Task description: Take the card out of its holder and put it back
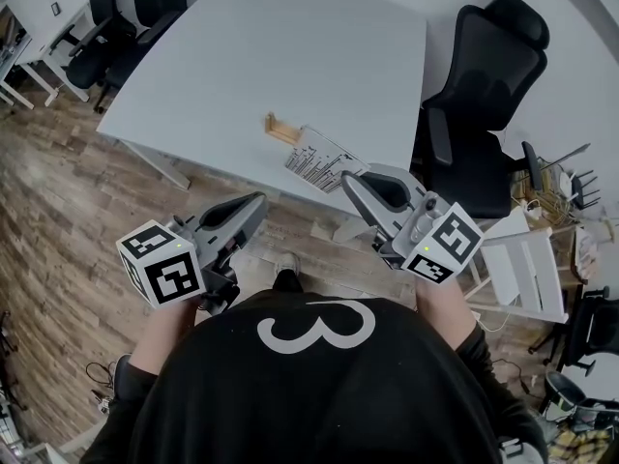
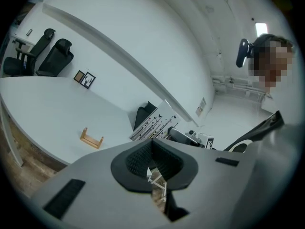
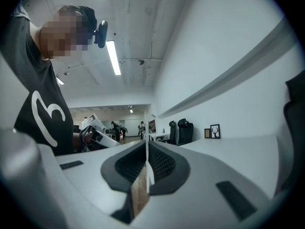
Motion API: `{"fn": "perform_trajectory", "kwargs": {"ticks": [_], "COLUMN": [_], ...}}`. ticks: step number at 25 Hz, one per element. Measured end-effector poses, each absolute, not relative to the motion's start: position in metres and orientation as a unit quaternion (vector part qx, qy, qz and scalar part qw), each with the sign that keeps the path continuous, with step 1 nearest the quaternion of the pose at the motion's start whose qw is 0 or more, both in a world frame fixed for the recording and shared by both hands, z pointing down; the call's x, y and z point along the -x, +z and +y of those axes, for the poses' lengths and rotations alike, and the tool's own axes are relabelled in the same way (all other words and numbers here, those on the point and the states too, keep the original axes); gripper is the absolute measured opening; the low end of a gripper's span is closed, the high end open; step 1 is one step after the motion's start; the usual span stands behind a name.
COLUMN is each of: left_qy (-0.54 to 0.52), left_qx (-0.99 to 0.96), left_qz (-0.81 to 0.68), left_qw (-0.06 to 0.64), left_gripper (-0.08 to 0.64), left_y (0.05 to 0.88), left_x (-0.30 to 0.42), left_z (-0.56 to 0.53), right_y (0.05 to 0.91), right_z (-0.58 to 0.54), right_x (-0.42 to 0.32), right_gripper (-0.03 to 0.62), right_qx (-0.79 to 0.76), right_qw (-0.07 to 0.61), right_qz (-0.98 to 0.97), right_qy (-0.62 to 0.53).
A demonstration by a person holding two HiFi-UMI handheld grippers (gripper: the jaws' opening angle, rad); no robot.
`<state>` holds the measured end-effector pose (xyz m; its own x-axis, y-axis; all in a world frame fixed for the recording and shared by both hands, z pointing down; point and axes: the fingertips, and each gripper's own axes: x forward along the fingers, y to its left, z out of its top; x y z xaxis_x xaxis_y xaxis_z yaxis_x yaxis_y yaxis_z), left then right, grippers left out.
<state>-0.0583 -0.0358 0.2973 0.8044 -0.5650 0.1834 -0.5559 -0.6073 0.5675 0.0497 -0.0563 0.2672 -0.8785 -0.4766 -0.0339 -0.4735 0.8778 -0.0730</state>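
A small wooden card holder point(image 1: 281, 129) stands empty near the front edge of the white table point(image 1: 251, 56). The white card point(image 1: 324, 159), printed with dark lines, hangs in the air just right of the holder and apart from it. My right gripper point(image 1: 348, 184) is shut on the card's near edge. In the right gripper view the card point(image 3: 146, 159) shows edge-on as a thin strip between the pads. My left gripper point(image 1: 259, 204) hovers off the table's front edge, shut and holding nothing. The left gripper view shows the holder point(image 2: 91, 138) and the card point(image 2: 155, 125) ahead.
A black office chair point(image 1: 484, 114) stands close to the table's right side, with a white rack point(image 1: 527, 269) and clutter beyond it. More black chairs point(image 1: 116, 17) sit at the far left. Small picture frames point(image 2: 85, 78) stand at the table's far edge. Wood floor lies below my grippers.
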Motion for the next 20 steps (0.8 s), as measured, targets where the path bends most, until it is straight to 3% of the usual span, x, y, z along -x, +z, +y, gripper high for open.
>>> {"fn": "perform_trajectory", "kwargs": {"ticks": [20], "left_qy": [-0.011], "left_qx": [-0.889], "left_qz": [-0.308], "left_qw": [0.337], "left_gripper": [0.011], "left_y": [0.310], "left_x": [0.063], "left_z": [-0.053], "right_y": [0.274], "right_z": [-0.075], "right_x": [-0.048], "right_gripper": [0.020], "right_qx": [0.255], "right_qw": [0.025], "right_qz": [0.966], "right_qy": [-0.041]}}
